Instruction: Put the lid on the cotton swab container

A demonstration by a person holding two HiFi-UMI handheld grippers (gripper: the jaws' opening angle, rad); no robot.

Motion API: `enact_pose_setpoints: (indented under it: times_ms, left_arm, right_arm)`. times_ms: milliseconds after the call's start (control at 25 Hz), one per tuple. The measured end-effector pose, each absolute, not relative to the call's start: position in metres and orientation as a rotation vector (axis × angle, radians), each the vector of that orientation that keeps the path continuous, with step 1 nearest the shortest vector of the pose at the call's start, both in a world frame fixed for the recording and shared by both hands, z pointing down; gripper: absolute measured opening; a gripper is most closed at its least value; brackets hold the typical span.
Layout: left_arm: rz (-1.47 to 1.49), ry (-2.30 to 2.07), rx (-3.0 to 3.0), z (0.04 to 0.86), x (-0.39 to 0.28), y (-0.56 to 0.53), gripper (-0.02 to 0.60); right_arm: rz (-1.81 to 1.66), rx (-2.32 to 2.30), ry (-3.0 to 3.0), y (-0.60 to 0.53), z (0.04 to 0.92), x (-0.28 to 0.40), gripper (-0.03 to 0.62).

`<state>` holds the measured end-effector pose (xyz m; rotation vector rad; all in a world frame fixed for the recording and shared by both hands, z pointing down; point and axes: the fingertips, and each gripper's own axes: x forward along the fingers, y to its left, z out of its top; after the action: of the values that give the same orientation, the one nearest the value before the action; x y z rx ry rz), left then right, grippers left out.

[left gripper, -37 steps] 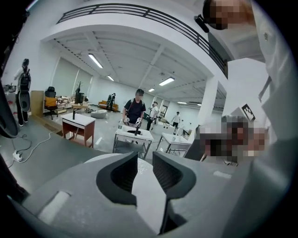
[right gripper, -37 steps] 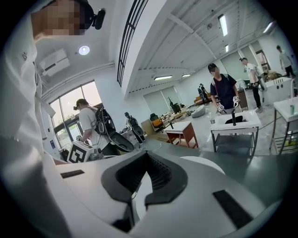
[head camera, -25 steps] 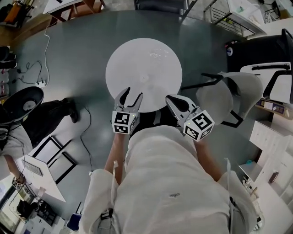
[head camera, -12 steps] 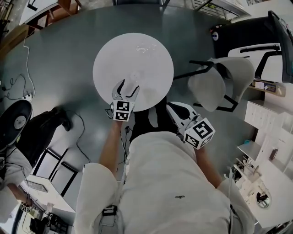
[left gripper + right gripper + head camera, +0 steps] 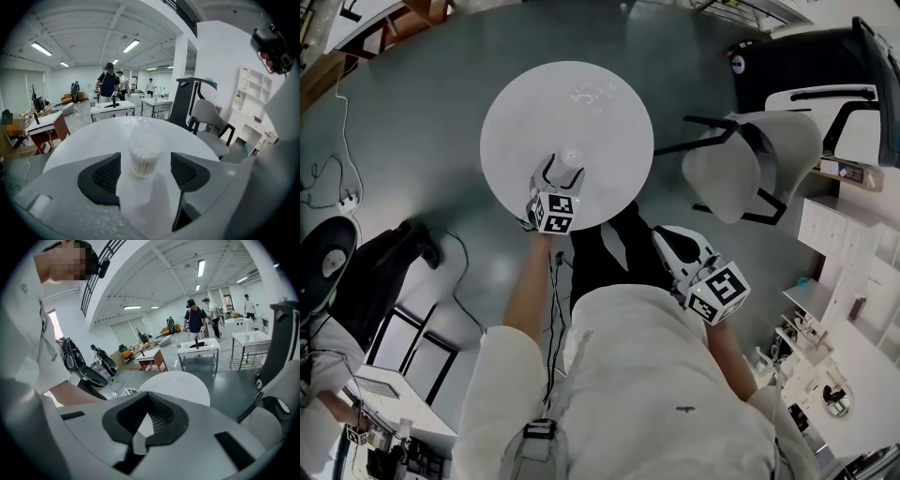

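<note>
the person is wearing a loose white top [image 5: 656, 375] with sleeves ending above the forearms, and dark trousers [image 5: 609, 248] below. a thin dark cable [image 5: 555, 309] is running beside the left arm down to a small dark box [image 5: 539, 431] at the waist. the left gripper [image 5: 563, 169] and right gripper [image 5: 662, 232] are showing white shells (black ribbed pads inside), each bearing a black-and-white marker cube [image 5: 553, 212].

Your round white table [image 5: 520, 122], on grey floor [image 5: 422, 112]. Clear plastic container packed with white cotton swabs [image 5: 143, 159] stands upright near your edge. Clear crinkled plastic piece [image 5: 595, 92] lies toward far side, well apart from container.
</note>
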<state>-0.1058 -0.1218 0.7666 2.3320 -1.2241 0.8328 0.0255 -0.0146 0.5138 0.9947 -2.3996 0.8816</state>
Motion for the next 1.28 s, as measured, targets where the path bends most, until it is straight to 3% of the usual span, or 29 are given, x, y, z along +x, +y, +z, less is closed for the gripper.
enact_pose_setpoints:
  times_ms: [560,720,1280]
  left_arm:
    - [0.871,-1.225,2.332,0.782,-0.099,-0.137,0.320]
    - [0.867,-1.231,2.329,0.782,-0.097,-0.137,0.261]
    - [0.783,-1.243,2.376,0.750,-0.095,-0.128,0.245]
  right_arm:
    - [0.902,1.042,-2.341,-0.007,0.519,0.048,0.006]
    - [0.911,1.055,-2.333,-0.007,0.521,0.053,0.006]
    - [0.887,1.038,-2.381,-0.013,0.520,0.043,0.006]
